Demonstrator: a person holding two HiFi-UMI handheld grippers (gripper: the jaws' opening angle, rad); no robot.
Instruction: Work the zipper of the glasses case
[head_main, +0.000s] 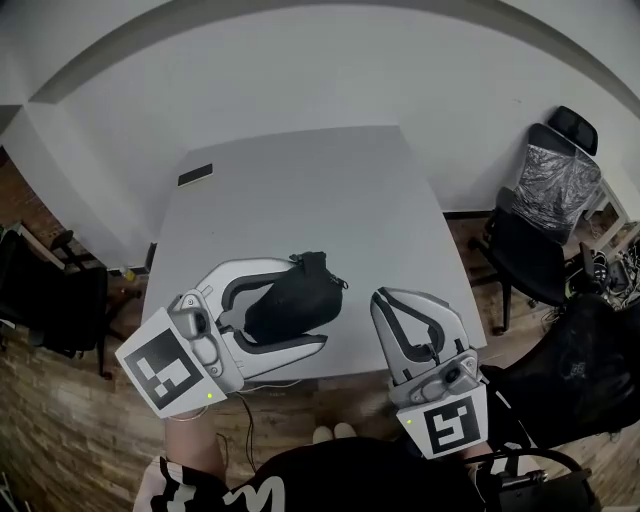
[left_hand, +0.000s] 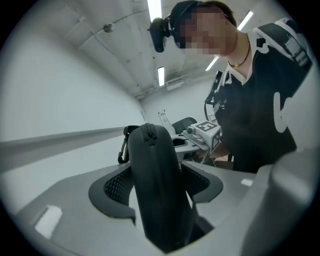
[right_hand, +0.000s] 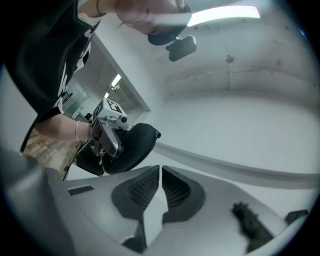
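I am holding my left hand-held gripper (head_main: 308, 302) out in front of me, pointing it across toward my right side, its jaws clamping a black glasses case (head_main: 285, 310) by its broad sides. I am holding my right hand-held gripper (head_main: 388, 300) just beside it, pointing away from my body, its jaws resting together with nothing between them.

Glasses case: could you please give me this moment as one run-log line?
left gripper: shut on glasses case, held off table | right gripper: shut, empty, clear of case
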